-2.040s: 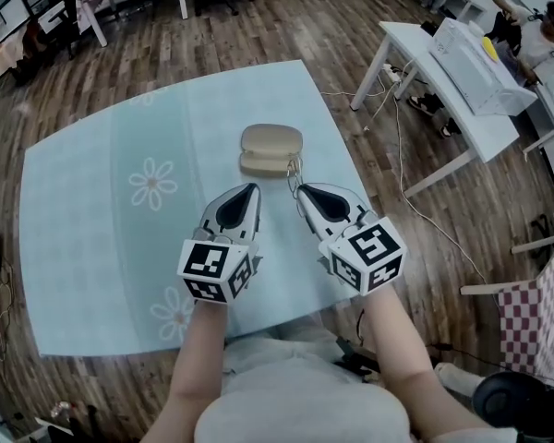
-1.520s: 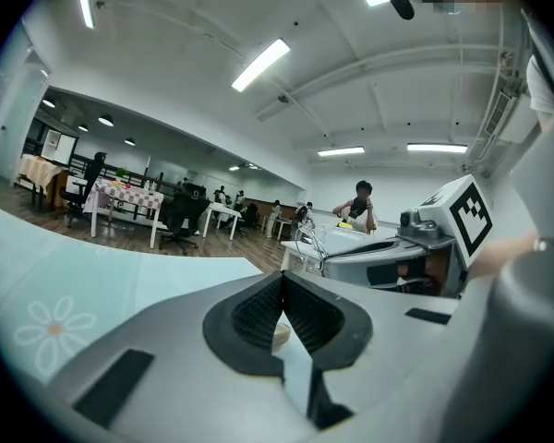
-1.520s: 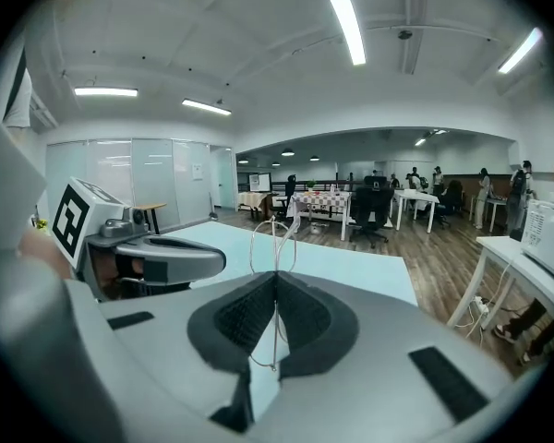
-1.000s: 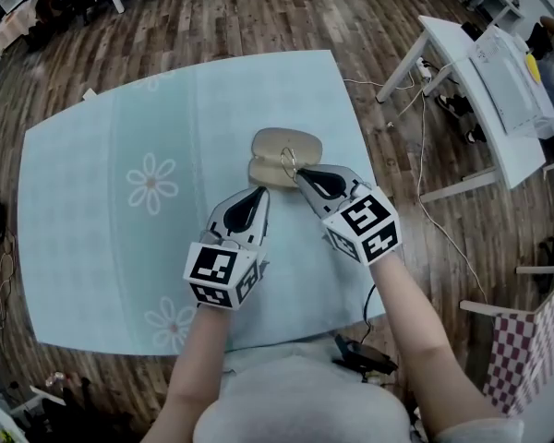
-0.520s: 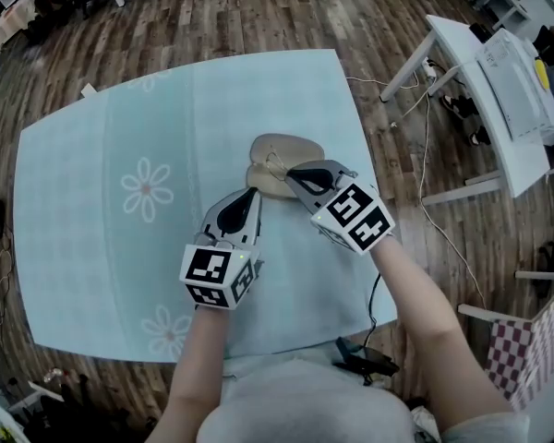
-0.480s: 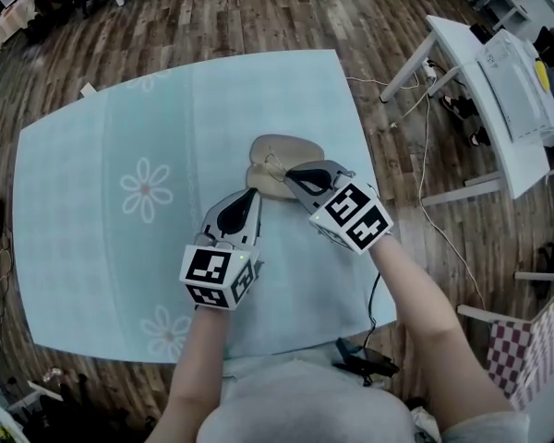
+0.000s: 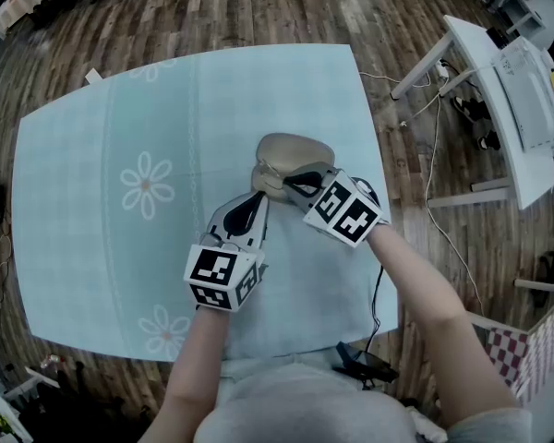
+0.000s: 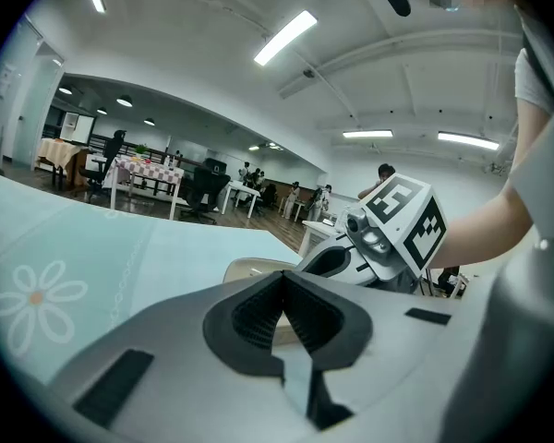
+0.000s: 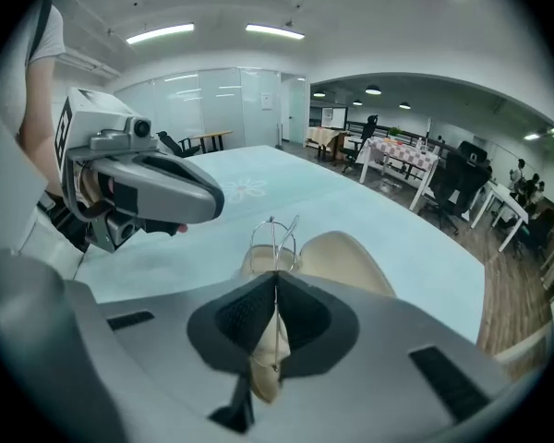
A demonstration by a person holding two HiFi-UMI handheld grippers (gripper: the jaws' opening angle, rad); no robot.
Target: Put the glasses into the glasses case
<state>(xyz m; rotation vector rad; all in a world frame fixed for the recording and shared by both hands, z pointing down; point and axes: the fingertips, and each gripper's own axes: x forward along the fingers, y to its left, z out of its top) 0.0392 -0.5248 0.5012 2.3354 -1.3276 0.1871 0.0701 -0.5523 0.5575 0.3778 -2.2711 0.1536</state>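
A beige glasses case (image 7: 294,149) lies open on the pale blue tablecloth (image 7: 120,109). My right gripper (image 7: 292,182) hangs tilted down over the case's near half, shut on thin wire-framed glasses (image 9: 275,247). In the right gripper view the frame's loop sticks out past the jaws (image 9: 276,282) above the open case (image 9: 346,258). My left gripper (image 7: 258,198) sits just left of the case, shut with nothing in it. In the left gripper view its jaws (image 8: 283,282) point at the case (image 8: 251,269), with the right gripper (image 8: 355,252) beyond.
The cloth carries white daisy prints (image 7: 145,183). The table's right edge (image 7: 374,155) is close to the case. A white desk (image 7: 526,109) and cables (image 7: 434,183) stand on the wooden floor to the right.
The right gripper has come down and leftward with the glasses, rolling its wrist, from above the case's right side to low over it. The left gripper has sunk slightly.
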